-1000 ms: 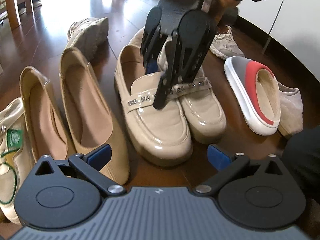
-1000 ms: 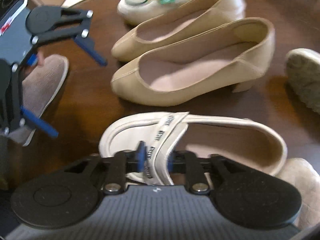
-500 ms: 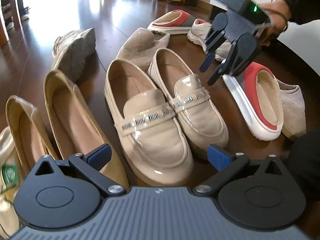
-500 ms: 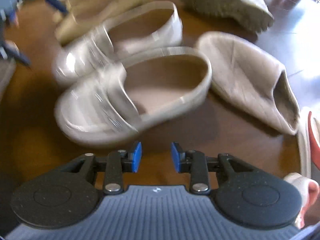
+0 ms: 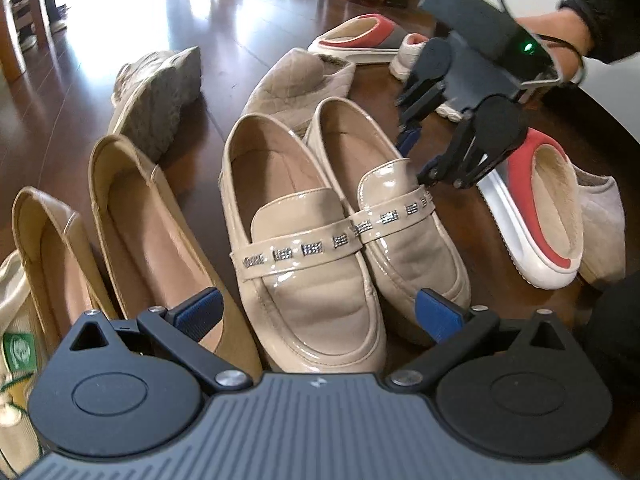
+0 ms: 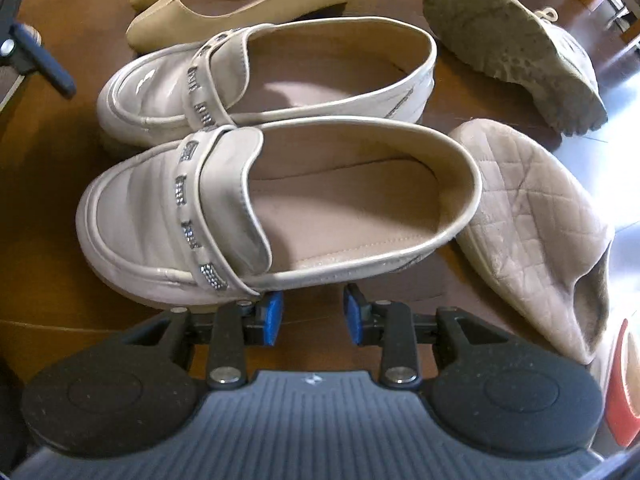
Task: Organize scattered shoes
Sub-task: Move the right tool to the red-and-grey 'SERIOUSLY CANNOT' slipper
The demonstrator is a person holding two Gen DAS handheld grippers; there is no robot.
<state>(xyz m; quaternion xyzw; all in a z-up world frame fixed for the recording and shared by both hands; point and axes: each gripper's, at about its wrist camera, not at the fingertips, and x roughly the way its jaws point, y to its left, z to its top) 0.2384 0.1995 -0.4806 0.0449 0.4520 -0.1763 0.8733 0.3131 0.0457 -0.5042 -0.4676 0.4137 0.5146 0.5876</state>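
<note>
Shoes all over a dark wood floor [image 5: 224, 32], and I'd call the tidying roughly half done. Closest in, the left gripper [image 5: 316, 316] hangs over the lined-up row with its jaws wide apart and nothing between them. Right under it the glossy beige loafers [image 5: 308, 240] sit side by side, touching, toes the same way, so that pair looks finished. Just beside them are the tan pumps [image 5: 152, 232], also paired up, and a white sneaker with a green tag [image 5: 16, 344] at the very edge.

The right gripper [image 6: 312, 316] points down just beside the nearer loafer, jaws a little apart and holding nothing, so I'd guess it's between jobs.

Further out it's still messy: a quilted beige slipper [image 6: 532, 224] lies against the loafers' heels, a chunky sneaker [image 6: 512, 52] is tipped over sole-up, one red-and-grey slipper [image 5: 536, 200] sits off to the side with a grey slipper [image 5: 604, 224] half under it, and its red-and-grey mate [image 5: 360, 36] is well apart near a white trainer [image 5: 408, 60]. Those still need matching.
</note>
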